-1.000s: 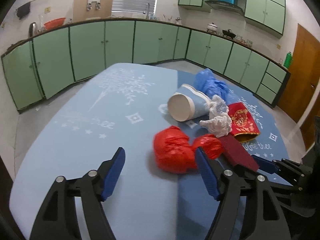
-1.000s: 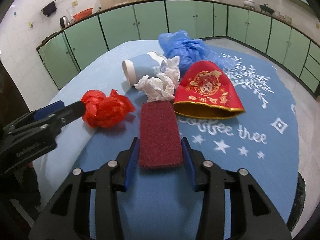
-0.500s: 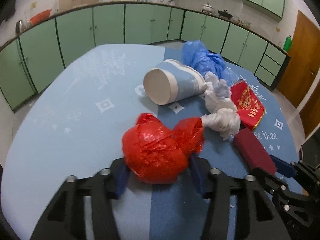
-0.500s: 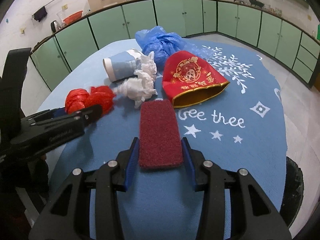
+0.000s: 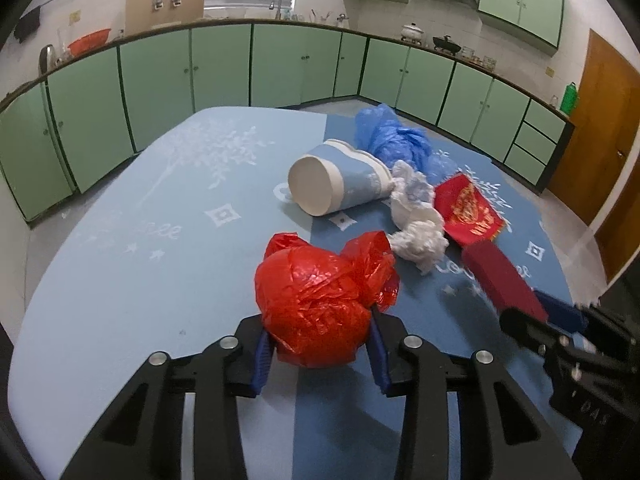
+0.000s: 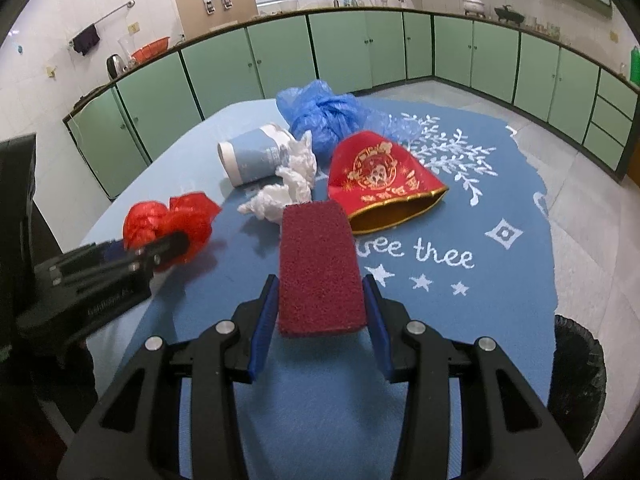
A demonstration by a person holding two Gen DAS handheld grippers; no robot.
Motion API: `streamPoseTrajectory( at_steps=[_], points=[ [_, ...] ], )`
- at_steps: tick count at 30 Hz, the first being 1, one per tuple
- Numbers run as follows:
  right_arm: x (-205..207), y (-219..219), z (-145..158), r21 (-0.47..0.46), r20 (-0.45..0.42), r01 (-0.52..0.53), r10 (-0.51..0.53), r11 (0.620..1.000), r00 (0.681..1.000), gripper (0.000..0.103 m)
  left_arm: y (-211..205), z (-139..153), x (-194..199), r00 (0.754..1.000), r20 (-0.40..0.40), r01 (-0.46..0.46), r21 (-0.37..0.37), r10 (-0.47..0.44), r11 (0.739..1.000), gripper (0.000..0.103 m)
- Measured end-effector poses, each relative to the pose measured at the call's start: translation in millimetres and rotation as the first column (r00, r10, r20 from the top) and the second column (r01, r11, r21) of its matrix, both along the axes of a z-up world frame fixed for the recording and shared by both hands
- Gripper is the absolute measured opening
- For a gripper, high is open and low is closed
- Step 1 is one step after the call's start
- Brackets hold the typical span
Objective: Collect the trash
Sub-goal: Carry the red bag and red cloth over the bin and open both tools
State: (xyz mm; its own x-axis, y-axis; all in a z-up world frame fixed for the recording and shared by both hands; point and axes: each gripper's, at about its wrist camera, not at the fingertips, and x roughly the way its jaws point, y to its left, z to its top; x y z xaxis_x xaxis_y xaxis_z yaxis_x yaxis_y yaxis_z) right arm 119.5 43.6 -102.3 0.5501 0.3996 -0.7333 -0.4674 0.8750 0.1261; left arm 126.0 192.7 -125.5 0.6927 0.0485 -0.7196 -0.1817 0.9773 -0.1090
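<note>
Left wrist view: the left gripper (image 5: 320,344) has just been squeezing in, and its blue pads now sit tight against both sides of the crumpled red plastic bag (image 5: 320,296), so that one's grabbed. Past it on the blue patterned tablecloth (image 5: 120,280) lie a tipped-over pale blue paper cup (image 5: 340,184), a wad of white tissue (image 5: 416,232), a scrunched blue plastic bag (image 5: 396,140) and a red and gold fabric pouch (image 5: 468,212). Off to the right edge you can see the other tool with the dark red scouring pad (image 5: 504,280).

Right wrist view: the right gripper (image 6: 322,312) is at a narrow setting, clamped on that dark red scouring pad (image 6: 320,268), which sticks forward above the cloth. The bagged bundle (image 6: 168,224) shows at left, behind the other gripper's tip (image 6: 160,252). A black bin rim (image 6: 576,384) peeks in at lower right, beside the table.
</note>
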Motion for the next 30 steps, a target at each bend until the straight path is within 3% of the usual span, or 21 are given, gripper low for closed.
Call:
streamPoseTrajectory(
  at_steps=[17, 30],
  points=[
    [-26, -28, 42, 0.054, 0.078, 0.024, -0.028, 0.998, 0.997, 0.04, -30, 35, -33, 0.996, 0.076, 0.047, 0.016, -0.048, 0.999, 0.039],
    [-52, -79, 71, 0.081, 0.133, 0.089, -0.099, 0.993, 0.986, 0.04, -84, 59, -44, 0.977, 0.133, 0.165, 0.019, -0.166, 0.986, 0.039]
  ],
)
